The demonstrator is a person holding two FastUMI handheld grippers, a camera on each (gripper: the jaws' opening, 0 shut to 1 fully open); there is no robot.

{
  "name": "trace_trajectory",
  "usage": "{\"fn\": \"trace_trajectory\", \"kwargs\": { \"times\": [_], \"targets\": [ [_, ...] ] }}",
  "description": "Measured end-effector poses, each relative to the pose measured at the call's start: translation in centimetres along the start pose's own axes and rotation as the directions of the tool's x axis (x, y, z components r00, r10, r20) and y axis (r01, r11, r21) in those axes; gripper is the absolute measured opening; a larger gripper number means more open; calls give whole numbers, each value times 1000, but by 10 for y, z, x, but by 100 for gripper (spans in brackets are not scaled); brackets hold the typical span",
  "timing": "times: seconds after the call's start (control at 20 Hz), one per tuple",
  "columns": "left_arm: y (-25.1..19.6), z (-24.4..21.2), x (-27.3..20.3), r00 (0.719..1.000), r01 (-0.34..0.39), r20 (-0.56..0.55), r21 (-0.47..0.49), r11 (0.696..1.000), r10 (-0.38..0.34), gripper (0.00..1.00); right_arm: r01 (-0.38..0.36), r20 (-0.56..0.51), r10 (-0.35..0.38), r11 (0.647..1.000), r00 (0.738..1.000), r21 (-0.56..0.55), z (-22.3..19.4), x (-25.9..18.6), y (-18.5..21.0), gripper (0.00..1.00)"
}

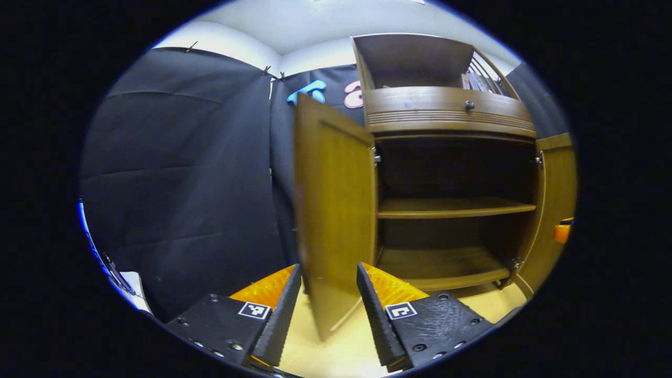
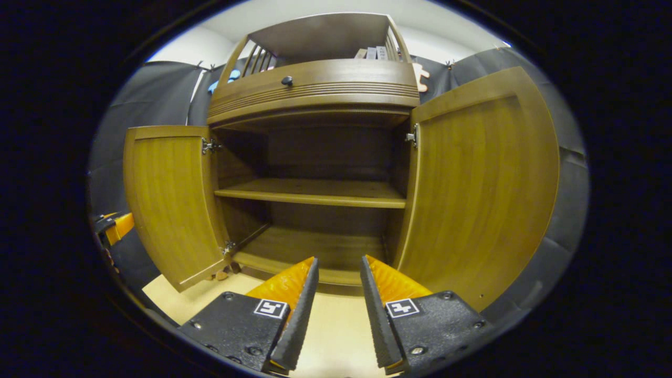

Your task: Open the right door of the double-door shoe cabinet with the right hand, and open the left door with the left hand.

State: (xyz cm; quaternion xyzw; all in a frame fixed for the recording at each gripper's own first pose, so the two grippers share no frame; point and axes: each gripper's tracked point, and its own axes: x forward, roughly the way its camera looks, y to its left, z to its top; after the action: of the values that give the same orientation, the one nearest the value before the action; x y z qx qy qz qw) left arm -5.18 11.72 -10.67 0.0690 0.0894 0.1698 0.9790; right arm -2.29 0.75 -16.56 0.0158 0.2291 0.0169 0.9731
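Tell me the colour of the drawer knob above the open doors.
Black or very dark; the drawer knob shows best in the right gripper view.

One shoe cabinet (image 2: 315,94) stands before me: two doors, the left door (image 2: 168,199) and right door (image 2: 483,189), two shelves inside, one drawer with one knob (image 2: 286,81); my two grippers.
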Motion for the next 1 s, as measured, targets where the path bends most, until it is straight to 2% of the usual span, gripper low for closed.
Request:
{"fn": "trace_trajectory", "kwargs": {
  "times": [0.05, 0.1, 0.15, 0.2, 0.25, 0.3, 0.35, 0.4, 0.5, 0.55, 0.6, 0.65, 1.0],
  "targets": [
    [-13, 7, -3, 999, 28, 16, 0, 1000, -28, 56, 1, 5, -1, 1000, 1000, 1, 4, -2, -1, 55],
    [-28, 15, -3, 997, 66, 29, -5, 998, -66, 87, 2, 15, -2, 1000, 1000, 3, 8, -5, -2, 58],
    [-43, 22, -4, 994, 102, 44, -14, 995, -101, 87, -5, 25, 5, 1000, 1000, 5, 14, -7, 0, 62],
    [-56, 30, -6, 989, 136, 56, -22, 990, -135, 70, -5, 34, 4, 1000, 999, 5, 19, -8, -1, 66],
    [-68, 37, -7, 984, 164, 69, -27, 986, -162, 79, -6, 45, 6, 1000, 999, 5, 24, -12, -4, 67],
    [-80, 44, -10, 979, 191, 79, -29, 981, -189, 87, -8, 56, 7, 1000, 998, 7, 30, -14, -4, 76],
    [-91, 51, -12, 972, 218, 92, -27, 976, -215, 88, -10, 67, 10, 1000, 998, 10, 35, -17, -4, 79],
    [-102, 57, -13, 966, 243, 99, -25, 970, -239, 99, -12, 78, 11, 1000, 997, 14, 40, -19, -4, 84],
    [-119, 70, -18, 952, 284, 121, -21, 958, -280, 100, -12, 100, 10, 1000, 995, 15, 51, -26, -6, 92],
    [-126, 76, -22, 946, 300, 134, -18, 954, -295, 95, -9, 113, 8, 1000, 994, 12, 56, -30, -7, 94],
    [-133, 80, -25, 939, 316, 144, -15, 949, -311, 100, -7, 130, 6, 1000, 992, 6, 62, -33, -6, 96],
    [-138, 82, -27, 935, 328, 149, -14, 945, -322, 94, -4, 146, 4, 1000, 989, 0, 66, -35, -7, 97],
    [-140, 82, -30, 936, 332, 142, -51, 942, -322, 94, 4, 175, 1, 999, 985, -31, 73, -40, -6, 97]
  ]
}}
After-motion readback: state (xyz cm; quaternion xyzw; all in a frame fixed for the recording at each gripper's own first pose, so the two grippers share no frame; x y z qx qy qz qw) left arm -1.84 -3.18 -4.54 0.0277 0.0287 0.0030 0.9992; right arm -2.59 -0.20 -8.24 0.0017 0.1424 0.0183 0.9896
